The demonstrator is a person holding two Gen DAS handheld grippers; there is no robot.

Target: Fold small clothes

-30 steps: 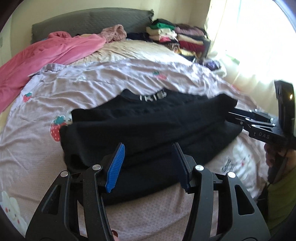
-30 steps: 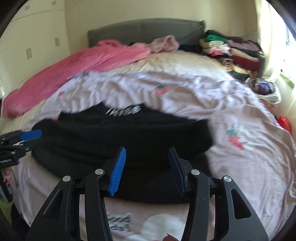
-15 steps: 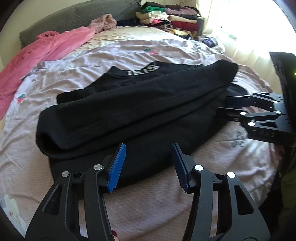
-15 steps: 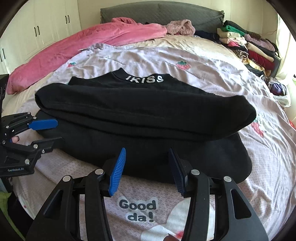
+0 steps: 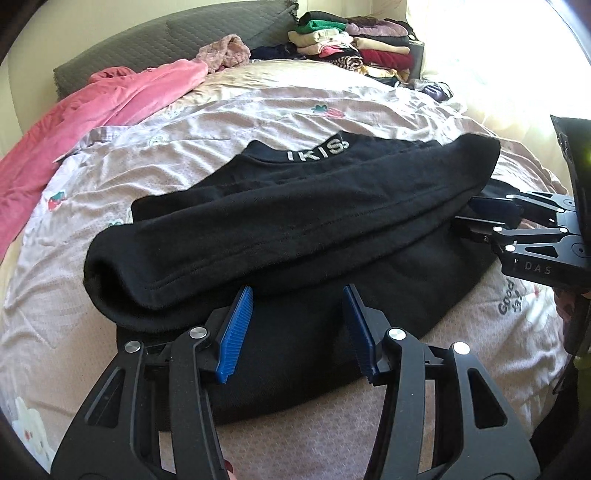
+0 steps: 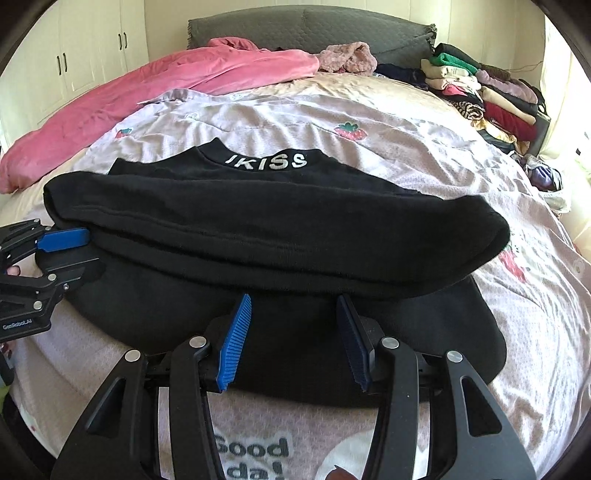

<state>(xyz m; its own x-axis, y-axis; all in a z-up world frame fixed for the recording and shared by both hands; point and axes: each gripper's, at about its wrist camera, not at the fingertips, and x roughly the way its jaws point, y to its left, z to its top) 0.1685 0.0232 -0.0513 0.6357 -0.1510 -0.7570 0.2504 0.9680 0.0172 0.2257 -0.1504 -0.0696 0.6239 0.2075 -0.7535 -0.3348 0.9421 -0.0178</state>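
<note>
- The black sweater (image 6: 258,229) is laid flat on the bed (image 6: 424,147), sleeves folded across so the body can be doubled next.
- Left gripper (image 5: 297,328) and right gripper (image 6: 291,339) are hovered over its near hem, jaws half-parted, nothing gripped.
- Folded clothes (image 6: 491,96) are stacked far right, out of the way.

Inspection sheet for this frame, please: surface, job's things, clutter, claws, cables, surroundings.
Surface: bed under a pale pink printed sheet, wrinkled.
Job's things: black top with white lettering at the collar lies flat, both sleeves folded across the body.
Clutter: pink blanket bunched along the far left; fuzzy pink garment by the headboard; pile of folded clothes at the far right corner.
Claws: left claw and right claw are both open above the top's near hem, nothing between the pads.
Cables: nothing seen.
Surroundings: grey headboard, white cupboard doors at left, bright window at right.
</note>
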